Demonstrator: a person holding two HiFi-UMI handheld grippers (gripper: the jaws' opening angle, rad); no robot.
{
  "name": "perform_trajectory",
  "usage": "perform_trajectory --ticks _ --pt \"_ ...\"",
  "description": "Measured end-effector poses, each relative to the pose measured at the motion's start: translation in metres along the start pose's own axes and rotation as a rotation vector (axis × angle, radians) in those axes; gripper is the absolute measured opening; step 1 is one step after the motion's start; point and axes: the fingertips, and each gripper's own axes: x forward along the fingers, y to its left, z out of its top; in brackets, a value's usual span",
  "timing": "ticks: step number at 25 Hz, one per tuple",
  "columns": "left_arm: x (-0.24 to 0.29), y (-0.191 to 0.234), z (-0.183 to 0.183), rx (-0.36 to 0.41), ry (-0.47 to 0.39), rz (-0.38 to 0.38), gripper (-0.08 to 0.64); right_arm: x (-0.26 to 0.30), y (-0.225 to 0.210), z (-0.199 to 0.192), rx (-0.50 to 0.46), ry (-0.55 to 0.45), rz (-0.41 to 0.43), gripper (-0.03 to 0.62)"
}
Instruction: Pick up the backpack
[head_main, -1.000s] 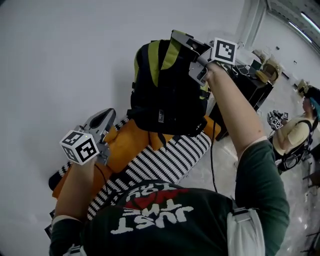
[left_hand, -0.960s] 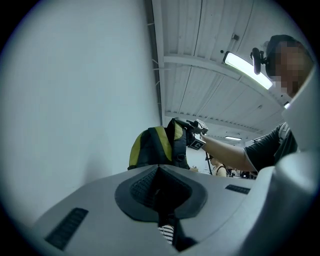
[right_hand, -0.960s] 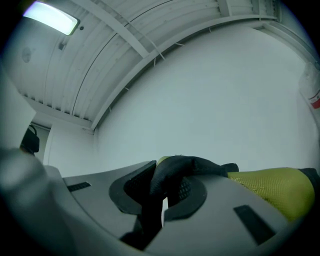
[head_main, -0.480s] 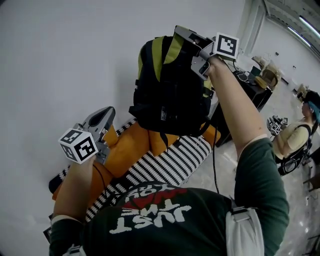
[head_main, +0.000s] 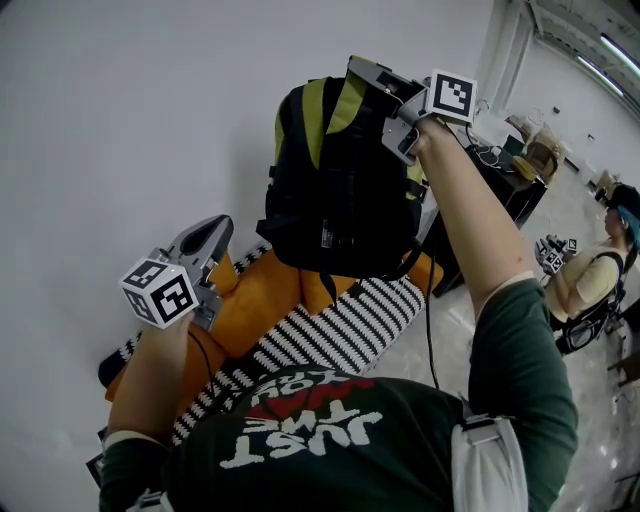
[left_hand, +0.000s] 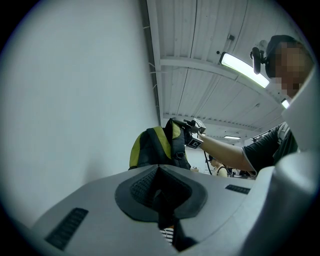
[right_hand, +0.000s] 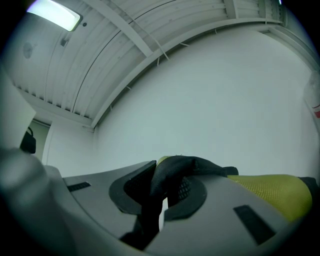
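A black backpack with yellow-green panels hangs in the air in front of the white wall, clear of the seat below. My right gripper is at its top, shut on the black carry handle, which lies folded between the jaws. The pack's yellow-green fabric shows just to the right of them. My left gripper is held low at the left, apart from the pack, its jaws closed together with nothing between them. From there the backpack shows ahead and higher up.
Under the pack is an orange seat with a black-and-white striped cover. A black desk with a dangling cable stands at the right. Another person stands at the far right, holding grippers.
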Motion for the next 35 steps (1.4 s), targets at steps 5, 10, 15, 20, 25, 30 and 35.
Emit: perform_trajectory --ticks 5,10,15,20,25,30,35 --pt "0.0012 -0.0023 0.0008 0.004 -0.001 -0.003 0.011 0.0014 0.0033 -0.0001 -0.01 0.008 0.004 0.06" --pt "0.0011 -0.0022 0.0013 0.002 -0.003 0.001 0.011 0.0012 0.0021 -0.0015 -0.017 0.017 0.0 0.06" --pt "0.0011 -0.0013 0.0024 0.007 -0.004 0.002 0.011 0.0015 0.001 -0.0035 -0.028 0.028 -0.004 0.06" --pt "0.0011 -0.0004 0.0041 0.008 -0.007 0.002 0.011 0.0016 0.0015 -0.0044 -0.038 0.033 -0.008 0.06" --pt "0.0028 -0.0013 0.0049 0.01 -0.007 -0.004 0.011 0.0006 0.0019 -0.0044 -0.051 0.04 -0.015 0.06" --pt "0.0047 -0.0014 0.0045 0.011 -0.004 -0.006 0.011 -0.0004 0.0017 -0.0059 -0.053 0.043 -0.019 0.06" --pt "0.0053 -0.0012 0.0044 0.007 -0.004 -0.007 0.011 -0.0009 0.0023 -0.0064 -0.062 0.047 -0.019 0.06"
